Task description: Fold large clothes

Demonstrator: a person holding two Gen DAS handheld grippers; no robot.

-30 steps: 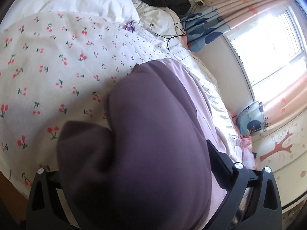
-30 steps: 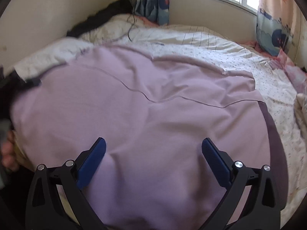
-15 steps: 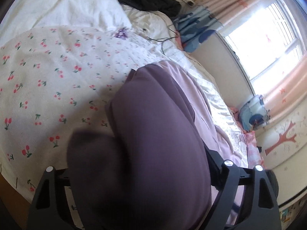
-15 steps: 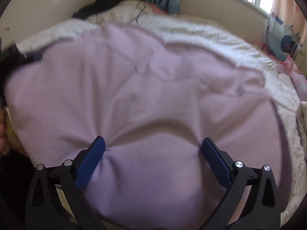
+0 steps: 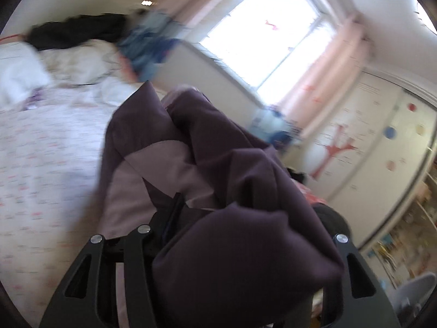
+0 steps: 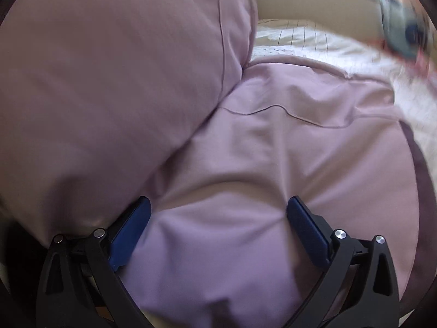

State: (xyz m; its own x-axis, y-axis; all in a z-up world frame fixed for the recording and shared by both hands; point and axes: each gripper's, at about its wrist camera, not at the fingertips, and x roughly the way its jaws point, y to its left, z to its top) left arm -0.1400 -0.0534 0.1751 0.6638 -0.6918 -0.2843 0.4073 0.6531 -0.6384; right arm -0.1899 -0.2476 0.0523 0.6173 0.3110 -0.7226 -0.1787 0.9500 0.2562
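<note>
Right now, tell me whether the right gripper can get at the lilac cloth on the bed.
Probably yes: the right gripper has its blue pads spread, with the lilac cloth bulging between them, nothing in the way.

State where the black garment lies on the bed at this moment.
In the left wrist view the black garment lies at the upper left, at the far end of the bed against the wall, behind the white pillows and left of the blue curtain.

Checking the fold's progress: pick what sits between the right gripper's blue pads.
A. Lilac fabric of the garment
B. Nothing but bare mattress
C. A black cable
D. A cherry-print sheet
A: in the right wrist view the lilac garment bulges up between the blue pads of the right gripper, which stand wide apart.
</note>
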